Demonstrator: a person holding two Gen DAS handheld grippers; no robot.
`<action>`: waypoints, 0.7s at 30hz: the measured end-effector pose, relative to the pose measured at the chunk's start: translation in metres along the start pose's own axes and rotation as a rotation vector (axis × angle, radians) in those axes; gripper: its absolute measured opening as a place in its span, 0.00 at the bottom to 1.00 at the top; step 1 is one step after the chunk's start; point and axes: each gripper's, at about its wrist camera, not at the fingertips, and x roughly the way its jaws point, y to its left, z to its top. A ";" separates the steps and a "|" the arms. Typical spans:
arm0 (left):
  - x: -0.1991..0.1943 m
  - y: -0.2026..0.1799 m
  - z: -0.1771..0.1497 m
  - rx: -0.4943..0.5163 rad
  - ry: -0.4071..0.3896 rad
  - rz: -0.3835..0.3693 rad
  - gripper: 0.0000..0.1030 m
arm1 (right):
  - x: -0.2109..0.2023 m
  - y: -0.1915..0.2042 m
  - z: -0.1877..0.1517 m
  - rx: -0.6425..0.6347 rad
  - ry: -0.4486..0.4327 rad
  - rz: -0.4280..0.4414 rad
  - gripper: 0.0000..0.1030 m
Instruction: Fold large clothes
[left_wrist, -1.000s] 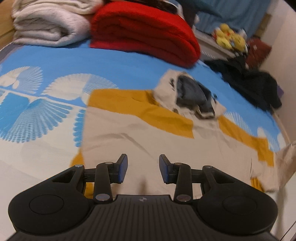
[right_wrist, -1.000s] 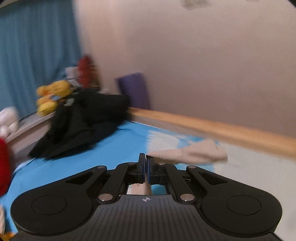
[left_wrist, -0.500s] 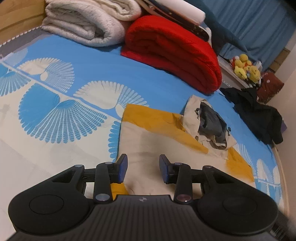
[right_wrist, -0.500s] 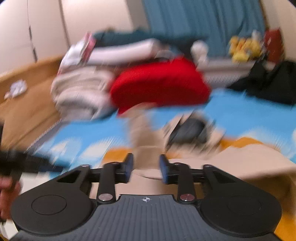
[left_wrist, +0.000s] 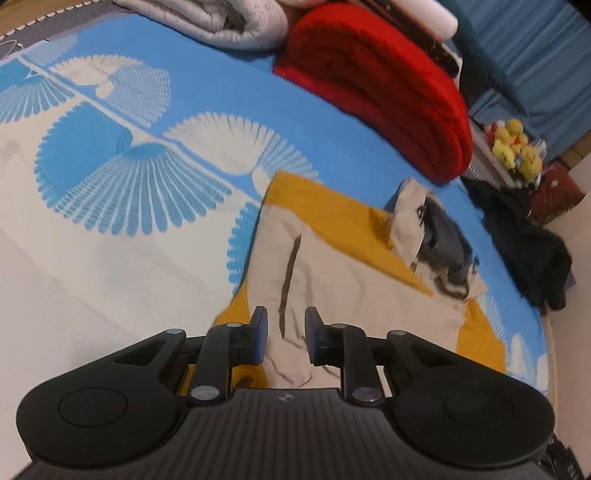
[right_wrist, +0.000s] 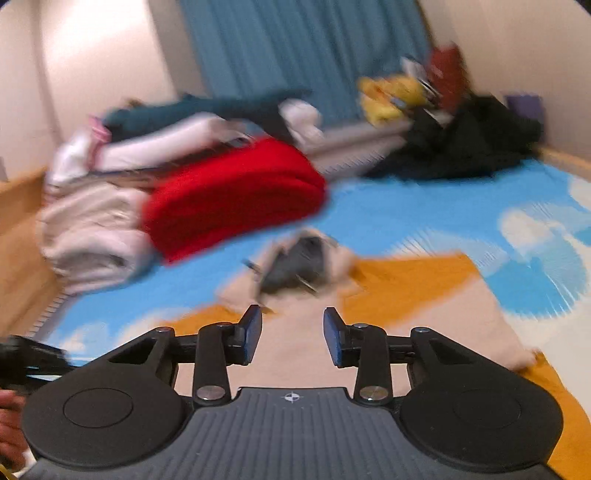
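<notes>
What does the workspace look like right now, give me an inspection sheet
Surface: bed sheet, blue with white fan print.
Job's things: beige and mustard hoodie lying flat, hood open toward the far side.
Clutter: red blanket, grey quilt, black clothes, yellow plush toys.
Grippers: left gripper open above the hoodie; right gripper open, empty.
Cables: nothing seen.
Surroundings: blue curtain, pale walls.

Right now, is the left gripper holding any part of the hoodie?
No, the left gripper is open, its fingers apart with the beige and yellow hoodie lying flat on the bed beneath them.
</notes>
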 end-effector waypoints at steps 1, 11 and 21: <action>0.006 -0.003 -0.003 0.012 0.005 0.011 0.23 | 0.010 -0.007 -0.002 0.027 0.036 -0.013 0.39; 0.055 -0.013 -0.010 -0.013 0.046 0.047 0.23 | 0.046 -0.048 0.008 0.118 0.155 -0.057 0.39; 0.079 -0.018 -0.012 -0.030 0.075 0.073 0.23 | 0.074 -0.071 0.011 0.190 0.274 -0.112 0.39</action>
